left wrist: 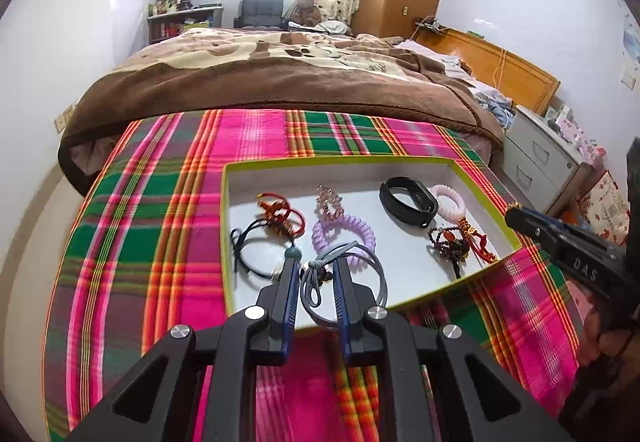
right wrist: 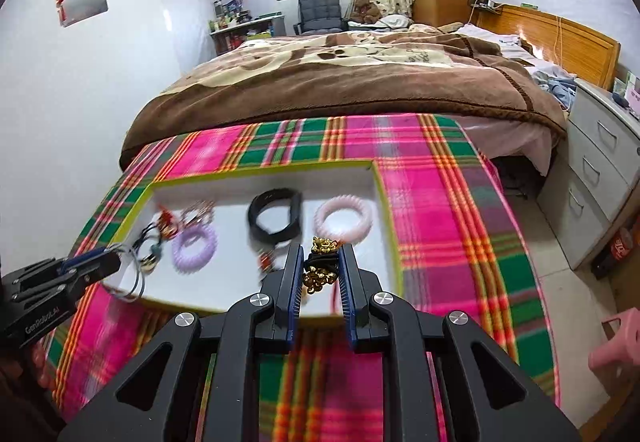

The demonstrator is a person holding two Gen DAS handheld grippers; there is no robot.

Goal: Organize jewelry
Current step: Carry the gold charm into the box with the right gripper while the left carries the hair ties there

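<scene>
A person working a gripper in each hand sorted jewelry in a shallow white tray (left wrist: 472,178) with a yellow-green rim, set on a pink-and-green plaid cloth (left wrist: 152,226) at the foot of a bed (left wrist: 280,78). The left gripper (left wrist: 316,270) had its jaws narrowed on the knot of a grey hair tie (left wrist: 344,282), whose loops hung down over the tray's near edge. The right gripper (right wrist: 320,266) was closed on a dark cord bracelet with gold charms (right wrist: 322,260), held just above the tray's near right corner, a red strand trailing below. Both pieces appeared to be pinched at their bulkiest points, probably so the thin cords would not slip through. The rest lay spaced apart on the tray floor: a black wristband (left wrist: 408,202), a pale pink coil tie (left wrist: 450,200), a lilac coil tie (left wrist: 344,234), a rhinestone clip (left wrist: 330,200), a red cord bracelet (left wrist: 282,212), a dark cord tie (left wrist: 250,250) and a beaded bracelet with a red tassel (left wrist: 452,242). That spacing suggested each piece was being given its own spot.
</scene>
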